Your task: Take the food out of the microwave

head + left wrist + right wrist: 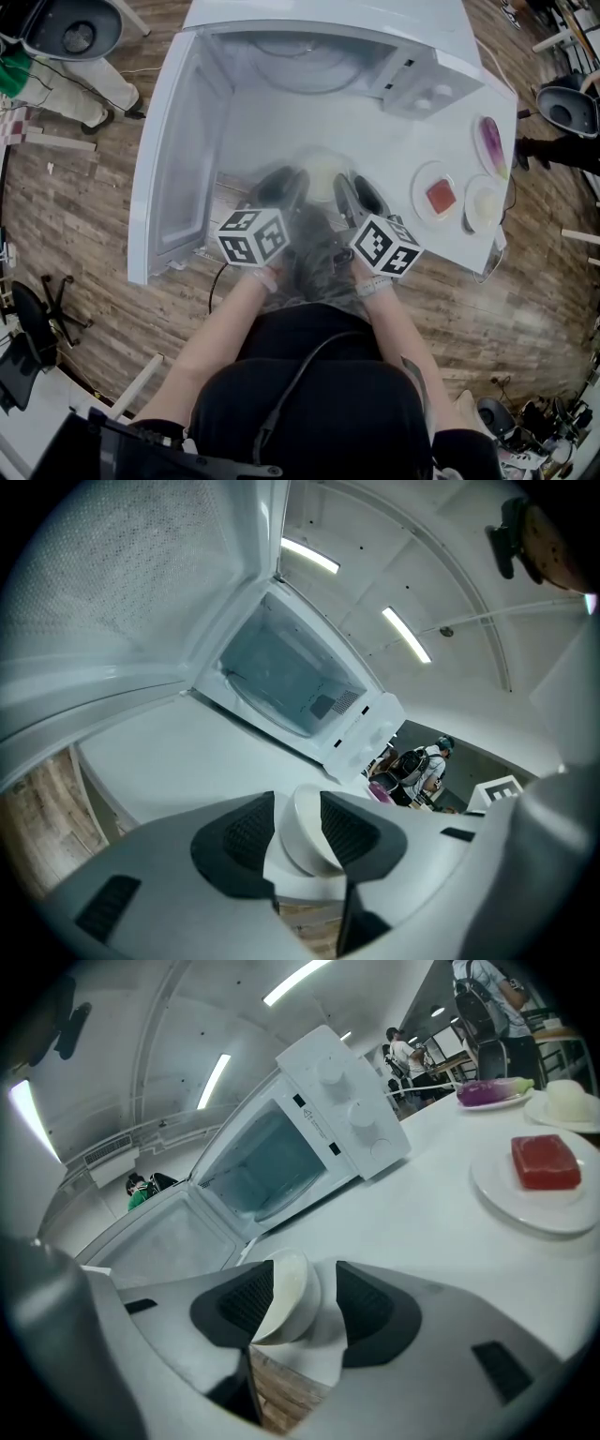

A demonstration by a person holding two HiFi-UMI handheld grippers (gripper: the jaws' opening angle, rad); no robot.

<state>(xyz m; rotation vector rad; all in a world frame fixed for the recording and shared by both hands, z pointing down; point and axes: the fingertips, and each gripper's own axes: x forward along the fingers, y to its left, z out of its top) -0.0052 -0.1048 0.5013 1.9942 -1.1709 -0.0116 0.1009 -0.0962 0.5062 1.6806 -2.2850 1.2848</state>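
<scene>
A white plate (pixel 322 173) with pale food lies on the white table (pixel 403 141) near its front edge, in front of the white microwave (pixel 422 89). The microwave's door (pixel 169 159) hangs wide open to the left. My left gripper (pixel 286 187) is at the plate's left rim and my right gripper (pixel 356 195) at its right rim. In the left gripper view the plate's rim (pixel 305 841) sits between the open jaws of the left gripper (pixel 297 808). In the right gripper view the rim (pixel 286 1302) leans near one pad of the open right gripper (pixel 305 1283), with a gap to the other.
Right of the microwave stand three small plates: one with a red block (pixel 441 195), one with a white lump (pixel 486 200), one with a purple eggplant (pixel 490 145). The table's front edge runs just under my grippers. Chairs and people stand around on the wooden floor.
</scene>
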